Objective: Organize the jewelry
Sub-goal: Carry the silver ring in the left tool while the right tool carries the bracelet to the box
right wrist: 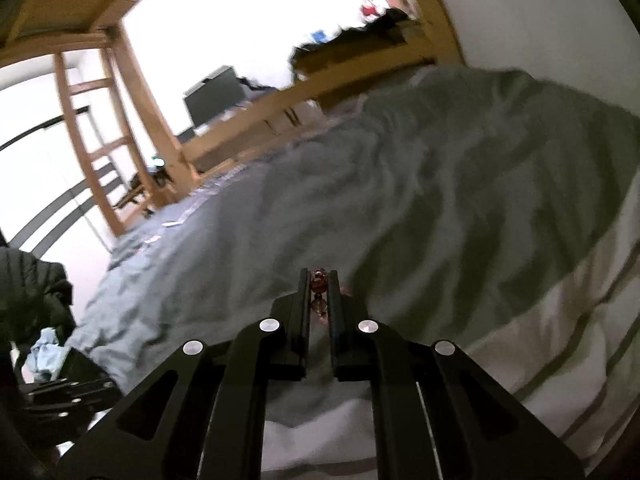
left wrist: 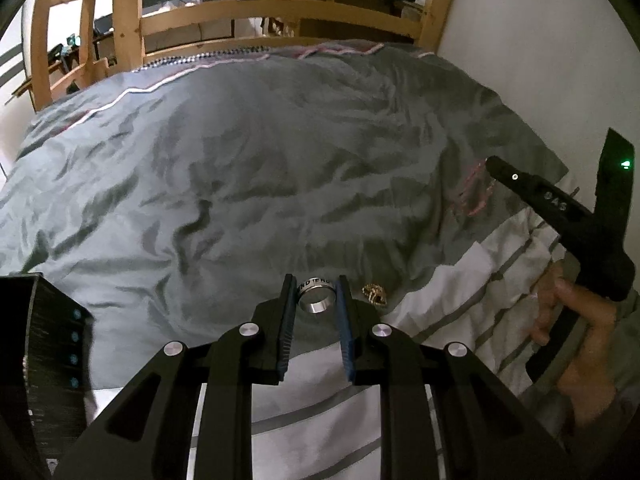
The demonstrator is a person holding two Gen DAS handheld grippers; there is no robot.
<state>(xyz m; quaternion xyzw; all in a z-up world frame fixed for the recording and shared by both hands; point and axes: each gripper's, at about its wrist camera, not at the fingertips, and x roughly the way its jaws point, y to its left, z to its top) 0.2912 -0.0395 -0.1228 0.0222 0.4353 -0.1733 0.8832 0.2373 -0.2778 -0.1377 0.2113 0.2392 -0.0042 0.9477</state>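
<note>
We see a bed under a rumpled grey duvet, white-and-grey striped near us. A pale wooden bed frame rises behind it, a ladder at one side. A white wall flanks the bed; a dark monitor stands beyond, in bright light.
</note>
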